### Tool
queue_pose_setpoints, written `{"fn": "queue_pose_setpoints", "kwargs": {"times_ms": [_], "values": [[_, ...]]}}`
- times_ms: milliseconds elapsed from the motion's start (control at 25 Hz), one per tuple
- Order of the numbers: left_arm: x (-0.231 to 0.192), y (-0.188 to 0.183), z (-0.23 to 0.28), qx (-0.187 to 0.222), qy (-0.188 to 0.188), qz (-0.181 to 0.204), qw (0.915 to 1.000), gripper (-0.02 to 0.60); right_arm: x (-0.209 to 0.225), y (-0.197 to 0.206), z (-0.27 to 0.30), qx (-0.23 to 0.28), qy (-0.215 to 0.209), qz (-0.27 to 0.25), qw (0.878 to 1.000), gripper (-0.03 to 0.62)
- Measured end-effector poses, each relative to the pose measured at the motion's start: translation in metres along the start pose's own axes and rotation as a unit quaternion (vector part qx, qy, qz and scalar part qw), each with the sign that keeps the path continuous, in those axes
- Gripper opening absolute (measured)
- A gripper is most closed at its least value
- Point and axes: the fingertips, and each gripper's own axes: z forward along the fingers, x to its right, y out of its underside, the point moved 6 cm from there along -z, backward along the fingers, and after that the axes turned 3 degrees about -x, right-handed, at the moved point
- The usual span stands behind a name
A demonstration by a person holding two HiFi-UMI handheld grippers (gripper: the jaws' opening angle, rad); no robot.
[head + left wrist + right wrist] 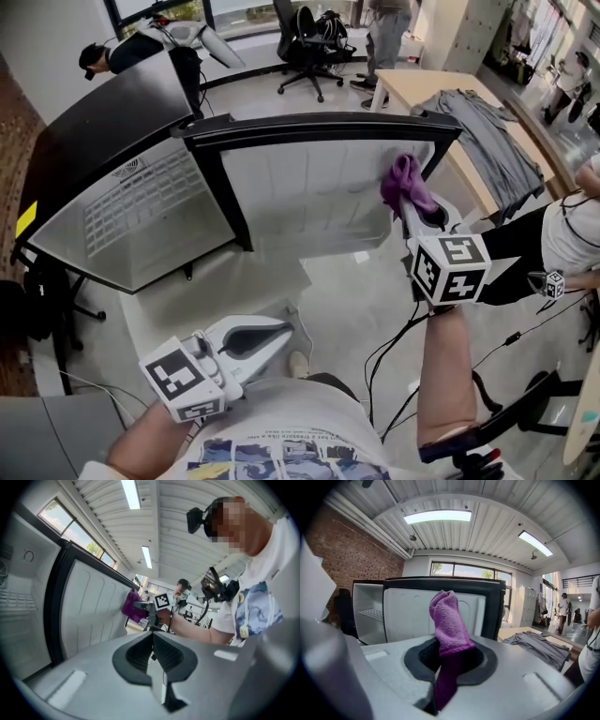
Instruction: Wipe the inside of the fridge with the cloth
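- Pinching the purple cloth (447, 620), the right gripper (449, 654) is being held with its jaws pressed onto the cloth's lower part, while the bunched upper part is being left standing up above them.
- In the head view the right gripper is being held high in front of the open fridge door (309, 187), and the cloth is being shown against the upper right corner of the door's white inner liner. Whether cloth and liner are touching cannot be told.
- The left gripper (267, 339) is being held low, close to the person's torso and well apart from the fridge (103, 112). Its jaws are being kept pressed together, and nothing is being gripped between them.
- The fridge is being seen with its door swung wide. Its white compartment, with a wire shelf (127, 211) inside, is being exposed to the left of the door.
- A grey garment (483, 136) is being shown spread over a light wooden table (408, 89) beyond the door, to the right.
- An office chair (305, 42) is being shown on the floor further back, near the windows.
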Motion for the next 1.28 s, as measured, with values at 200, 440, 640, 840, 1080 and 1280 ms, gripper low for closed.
{"fn": "queue_pose_setpoints", "kwargs": {"times_ms": [200, 440, 640, 840, 1080, 1280], "values": [[0.002, 0.002, -0.014, 0.003, -0.008, -0.004, 1.0000, 0.008, -0.057, -0.010, 0.000, 0.021, -0.081, -0.004, 0.996, 0.054], [0.002, 0.010, -0.047, 0.008, -0.041, -0.014, 0.9990, 0.008, -0.134, -0.011, 0.029, 0.019, -0.169, -0.026, 0.985, 0.054], [0.000, 0.019, -0.083, 0.011, -0.082, -0.026, 0.9962, 0.008, -0.177, -0.001, 0.060, 0.003, -0.205, -0.039, 0.978, 0.054], [-0.003, 0.025, -0.101, 0.011, -0.109, -0.032, 0.9935, 0.008, -0.193, 0.006, 0.084, -0.006, -0.210, -0.048, 0.977, 0.054], [-0.005, 0.020, -0.091, 0.012, -0.107, -0.029, 0.9938, 0.008, -0.178, 0.009, 0.091, -0.010, -0.193, -0.052, 0.980, 0.054], [-0.007, 0.015, -0.070, 0.006, -0.087, -0.025, 0.9959, 0.008, -0.144, 0.019, 0.087, -0.018, -0.161, -0.039, 0.986, 0.054]]}}
